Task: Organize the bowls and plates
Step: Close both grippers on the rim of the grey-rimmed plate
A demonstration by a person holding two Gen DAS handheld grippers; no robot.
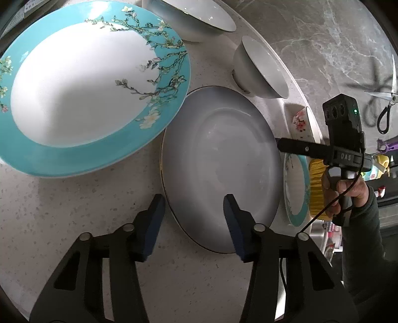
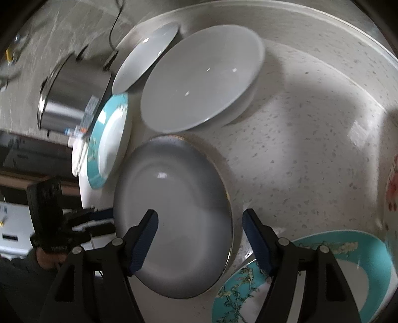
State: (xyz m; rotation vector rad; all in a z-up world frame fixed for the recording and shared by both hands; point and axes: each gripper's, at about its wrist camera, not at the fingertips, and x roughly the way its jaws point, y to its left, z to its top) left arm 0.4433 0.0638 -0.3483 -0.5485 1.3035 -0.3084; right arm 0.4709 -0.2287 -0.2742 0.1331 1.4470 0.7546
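A grey plate with a gold rim (image 1: pixel 219 169) lies on the speckled counter (image 1: pixel 62 203); it also shows in the right wrist view (image 2: pixel 174 223). My left gripper (image 1: pixel 194 218) is open, its jaws on either side of the plate's near rim. My right gripper (image 2: pixel 200 236) is open, astride the plate's opposite rim; it also shows in the left wrist view (image 1: pixel 293 146). A large teal blossom plate (image 1: pixel 82 87) lies left of the grey plate and also shows in the right wrist view (image 2: pixel 311 280). A small teal plate (image 1: pixel 296 188) sits at the right. Two white bowls (image 1: pixel 261 69) (image 1: pixel 194 17) stand behind.
A floral dish (image 1: pixel 302 121) sits near the counter's edge. Scissors (image 1: pixel 388 99) hang on the marble wall. In the right wrist view a steel pot (image 2: pixel 74 89) stands at the left, beside a white plate (image 2: pixel 146 57), a white bowl (image 2: pixel 201 82) and a small teal plate (image 2: pixel 109 141).
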